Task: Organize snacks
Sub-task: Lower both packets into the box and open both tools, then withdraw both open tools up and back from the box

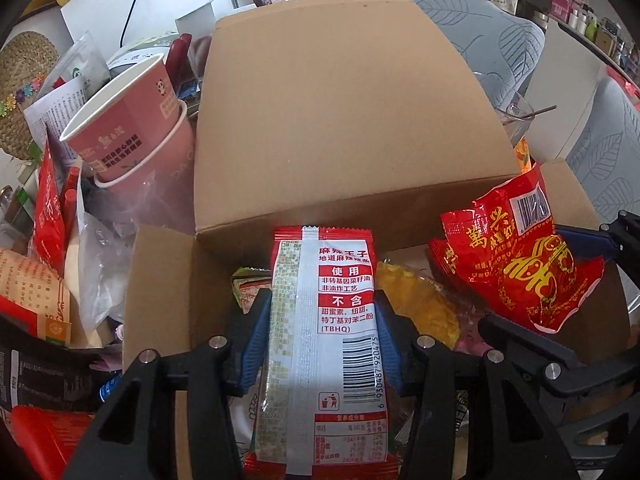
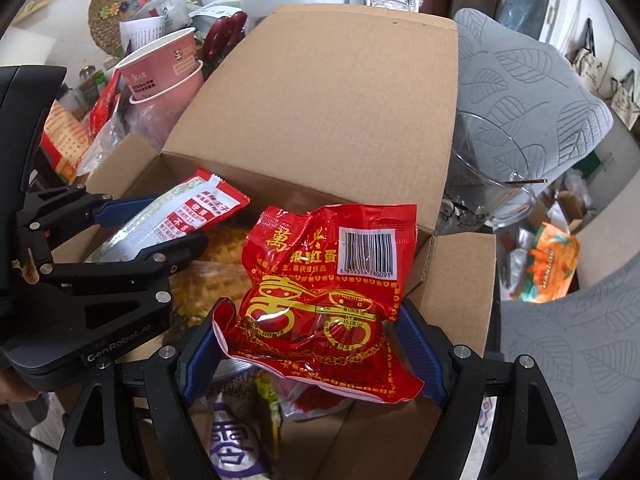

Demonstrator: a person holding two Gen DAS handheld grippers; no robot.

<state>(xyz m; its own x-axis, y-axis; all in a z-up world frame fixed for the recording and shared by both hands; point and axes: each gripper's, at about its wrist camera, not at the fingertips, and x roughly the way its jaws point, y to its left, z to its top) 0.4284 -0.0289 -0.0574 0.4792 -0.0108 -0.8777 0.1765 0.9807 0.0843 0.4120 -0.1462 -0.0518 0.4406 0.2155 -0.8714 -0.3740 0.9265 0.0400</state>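
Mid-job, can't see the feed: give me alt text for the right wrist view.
The right gripper holds a crinkled red foil snack packet over an open brown cardboard box that has snacks inside. At left, the left gripper holds a red-and-white snack packet over the same box.

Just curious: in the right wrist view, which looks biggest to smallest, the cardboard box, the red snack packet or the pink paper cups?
1. cardboard box
2. red snack packet, though it is nearest the camera, which enlarges it
3. pink paper cups, farther back, so their true size is unsure
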